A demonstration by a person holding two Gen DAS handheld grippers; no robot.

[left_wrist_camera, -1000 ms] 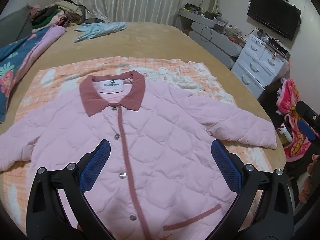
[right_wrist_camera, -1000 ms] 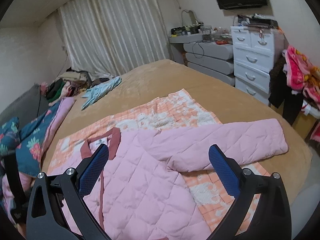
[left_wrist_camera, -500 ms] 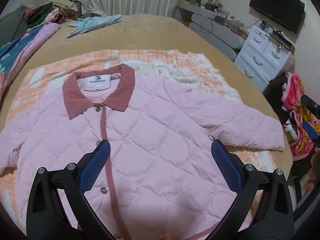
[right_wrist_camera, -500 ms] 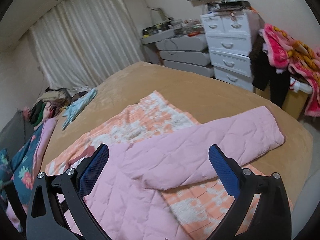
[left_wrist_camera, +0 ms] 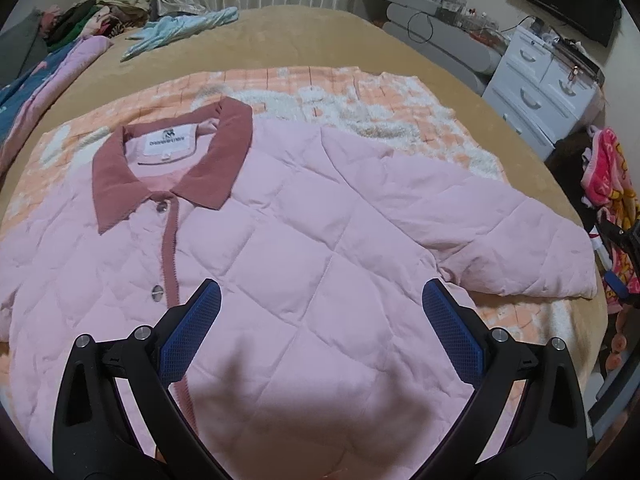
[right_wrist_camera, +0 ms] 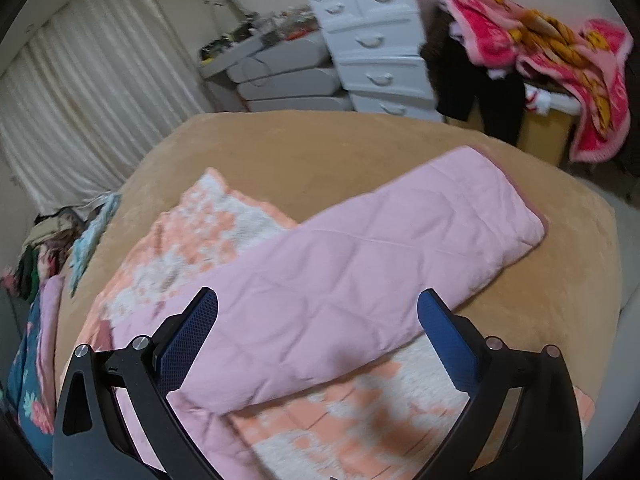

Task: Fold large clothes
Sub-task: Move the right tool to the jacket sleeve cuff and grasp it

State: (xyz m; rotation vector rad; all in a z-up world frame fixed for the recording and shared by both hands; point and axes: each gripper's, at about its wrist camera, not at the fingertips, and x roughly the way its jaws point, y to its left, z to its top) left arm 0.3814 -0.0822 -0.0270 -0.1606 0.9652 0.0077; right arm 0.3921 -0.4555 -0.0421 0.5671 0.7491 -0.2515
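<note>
A pink quilted jacket (left_wrist_camera: 304,240) with a dusty-red collar (left_wrist_camera: 168,168) lies buttoned and face up on an orange-and-white blanket (left_wrist_camera: 360,96) on the bed. My left gripper (left_wrist_camera: 320,304) is open and empty, hovering over the jacket's front right of the button strip. The jacket's right sleeve (right_wrist_camera: 360,276) stretches out toward the bed's edge. My right gripper (right_wrist_camera: 318,310) is open and empty, hovering just above that sleeve near its middle.
The bed has a tan cover (right_wrist_camera: 320,148). A light blue garment (left_wrist_camera: 180,32) and a clothes pile (left_wrist_camera: 100,12) lie at the far end. A floral blue quilt (right_wrist_camera: 32,360) lies at the left. A white dresser (right_wrist_camera: 372,40) and pink blanket (right_wrist_camera: 560,60) stand beyond the bed's right edge.
My left gripper has moved forward and right over the jacket's front. My right gripper has swung right and lower, closing in on the sleeve. Both stay open.
</note>
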